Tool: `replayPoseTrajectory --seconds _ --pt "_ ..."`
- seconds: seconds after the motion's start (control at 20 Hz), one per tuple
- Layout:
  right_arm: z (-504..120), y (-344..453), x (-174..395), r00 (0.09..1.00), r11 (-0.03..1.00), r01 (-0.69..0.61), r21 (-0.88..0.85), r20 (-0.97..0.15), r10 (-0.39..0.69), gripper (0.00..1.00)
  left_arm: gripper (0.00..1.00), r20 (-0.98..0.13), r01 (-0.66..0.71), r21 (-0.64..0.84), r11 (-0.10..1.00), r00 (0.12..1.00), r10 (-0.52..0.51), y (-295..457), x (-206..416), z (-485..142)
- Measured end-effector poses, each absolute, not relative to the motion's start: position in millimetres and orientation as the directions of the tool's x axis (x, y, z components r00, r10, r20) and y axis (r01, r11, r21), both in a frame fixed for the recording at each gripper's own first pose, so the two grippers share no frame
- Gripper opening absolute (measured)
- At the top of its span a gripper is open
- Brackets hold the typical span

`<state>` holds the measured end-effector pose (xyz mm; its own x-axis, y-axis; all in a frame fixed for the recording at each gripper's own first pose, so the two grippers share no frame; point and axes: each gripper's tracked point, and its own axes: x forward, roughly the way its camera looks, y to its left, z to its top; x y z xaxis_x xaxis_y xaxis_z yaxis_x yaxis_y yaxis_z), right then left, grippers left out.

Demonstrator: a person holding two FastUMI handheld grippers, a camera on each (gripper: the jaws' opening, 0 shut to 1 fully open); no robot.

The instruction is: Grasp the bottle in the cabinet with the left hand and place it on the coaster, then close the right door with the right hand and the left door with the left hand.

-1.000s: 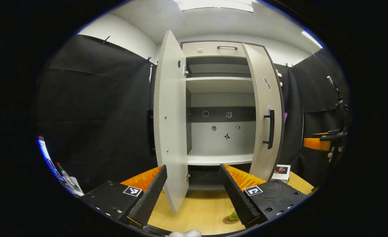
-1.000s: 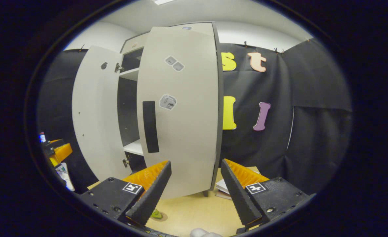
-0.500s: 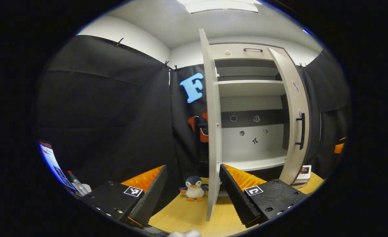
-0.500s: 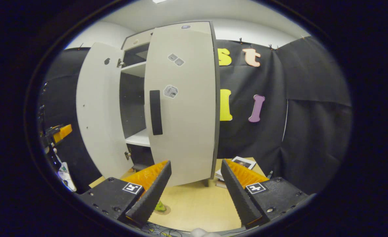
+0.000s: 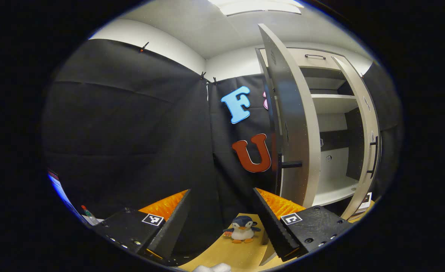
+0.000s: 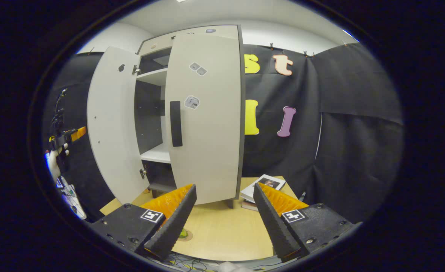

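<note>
A staged recording booth, not a lived-in home. Walled all round with black cloth (image 6: 354, 124) pinned up by small clips along a white room wall (image 5: 162, 49), under a plain white ceiling with a flat light panel (image 5: 260, 5). Furnished like a mock household corner: a pale grey cabinet (image 6: 192, 41) with both doors open and bare shelves (image 5: 335, 99), set on a light wooden desk (image 6: 226, 234). Dressed with props: a small toy penguin (image 5: 242, 229) on the desk beside the cabinet, a stack of books (image 6: 262, 186) at its other side. Square coded markers stuck on the tongs (image 6: 222, 223), typical of a data-gathering lab.
</note>
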<state>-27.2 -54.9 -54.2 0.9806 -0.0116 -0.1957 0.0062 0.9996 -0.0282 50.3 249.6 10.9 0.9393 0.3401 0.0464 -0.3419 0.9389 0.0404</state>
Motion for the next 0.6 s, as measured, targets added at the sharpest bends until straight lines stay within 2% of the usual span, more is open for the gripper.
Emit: replayPoseTrajectory --seconds 0.2,0.3,0.45,0.5,0.55,0.6 --pt "-53.1 -57.6 -31.9 0.980 1.000 0.013 -0.028 -0.199 -0.018 0.99 0.98 0.022 -0.300 0.037 0.953 0.954 0.300 238.4 69.6 7.1" --pt "-53.1 -56.0 -30.0 0.980 1.000 0.005 -0.016 -0.199 -0.008 0.99 0.93 0.022 -0.319 0.051 0.947 0.948 0.318 240.5 70.4 6.1" --pt "-50.8 -45.8 -25.7 0.979 0.999 -0.030 0.011 -0.201 0.031 0.99 0.92 0.016 -0.334 0.054 0.941 0.943 0.333 235.9 68.3 7.6" --pt "-49.3 -43.2 -23.3 0.978 0.999 -0.041 0.010 -0.203 0.042 0.99 0.87 0.020 -0.338 0.063 0.939 0.941 0.337 234.6 68.0 7.3" --pt "-49.2 -40.9 -21.4 0.977 0.999 -0.052 0.008 -0.206 0.052 0.99 0.92 0.022 -0.341 0.068 0.938 0.940 0.340 232.8 67.7 8.0" --pt "-47.7 -39.2 -20.4 0.977 0.998 -0.063 0.007 -0.206 0.063 0.99 0.92 0.021 -0.335 0.063 0.940 0.942 0.335 229.7 67.6 7.5"
